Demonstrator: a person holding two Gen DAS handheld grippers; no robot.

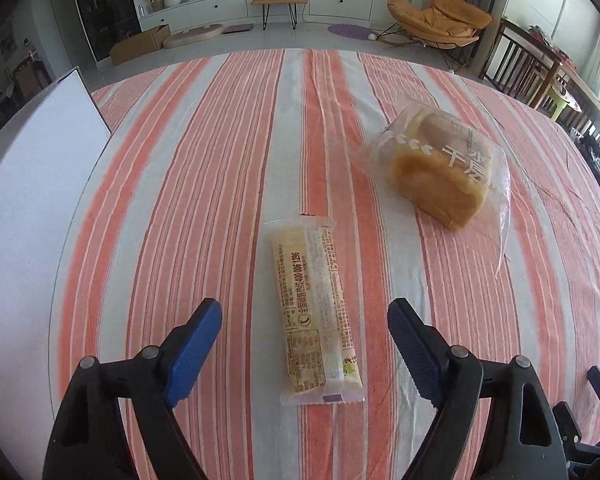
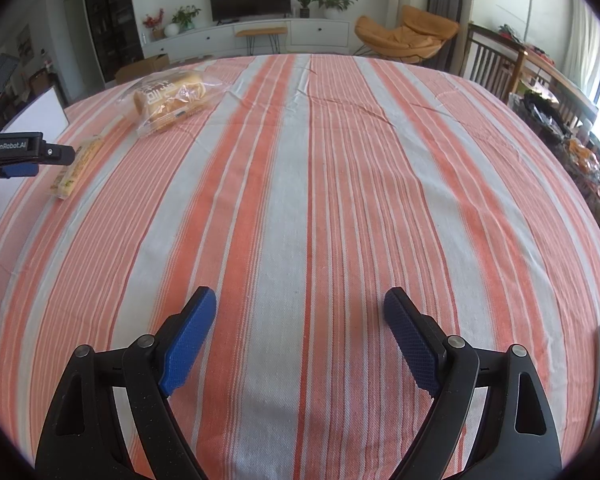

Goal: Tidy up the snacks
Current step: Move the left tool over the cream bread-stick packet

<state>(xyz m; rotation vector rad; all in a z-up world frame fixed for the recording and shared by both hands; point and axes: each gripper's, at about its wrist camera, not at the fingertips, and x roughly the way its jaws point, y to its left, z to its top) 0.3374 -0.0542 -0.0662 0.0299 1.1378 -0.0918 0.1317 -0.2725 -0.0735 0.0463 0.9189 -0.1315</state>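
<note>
The striped table [image 2: 340, 184] is mostly bare. Near its left edge lie a bar [image 1: 314, 312] and bagged bread [image 1: 444, 168], apart. Left gripper [image 1: 304, 320] straddles the bar, released; right gripper [image 2: 300, 312] gapes, holding nothing.

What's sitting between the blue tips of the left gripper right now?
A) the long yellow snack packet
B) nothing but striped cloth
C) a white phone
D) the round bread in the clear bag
A: in the left wrist view, the long yellow snack packet lies on the striped tablecloth between the open fingers of the left gripper, untouched by them, while the bagged bread lies farther off to the right.
</note>
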